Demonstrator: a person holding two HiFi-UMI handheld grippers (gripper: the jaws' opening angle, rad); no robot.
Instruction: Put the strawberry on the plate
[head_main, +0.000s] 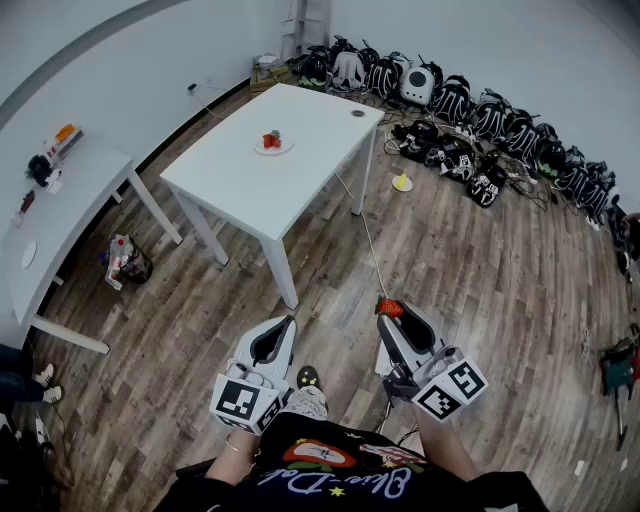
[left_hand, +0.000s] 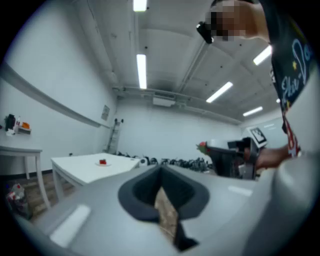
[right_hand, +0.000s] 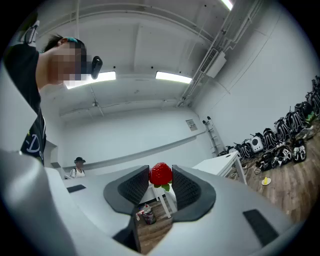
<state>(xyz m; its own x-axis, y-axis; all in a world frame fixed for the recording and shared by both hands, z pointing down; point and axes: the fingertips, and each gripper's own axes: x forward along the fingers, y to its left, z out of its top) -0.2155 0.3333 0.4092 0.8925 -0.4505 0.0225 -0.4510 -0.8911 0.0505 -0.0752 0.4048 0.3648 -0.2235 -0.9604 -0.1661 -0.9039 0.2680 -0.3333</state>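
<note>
My right gripper (head_main: 391, 312) is shut on a red strawberry (head_main: 389, 307), held at waist height over the wooden floor. The right gripper view has the strawberry (right_hand: 161, 174) pinched between the two dark pads at their tips. My left gripper (head_main: 284, 324) hangs beside it, shut with nothing in it; in its own view the left gripper (left_hand: 160, 174) leaves only a thin sliver between its jaws. Far ahead on a white table (head_main: 300, 170) stands a small white plate (head_main: 273, 146) with a red thing on it. That plate (left_hand: 102, 162) is also in the left gripper view.
A second white table (head_main: 60, 215) with small items stands at the left, a bag (head_main: 125, 258) on the floor beside it. Several black backpacks (head_main: 470, 115) line the far wall. A yellow disc (head_main: 402, 183) and a cable (head_main: 368, 235) lie on the floor. A person (right_hand: 77, 167) stands far off.
</note>
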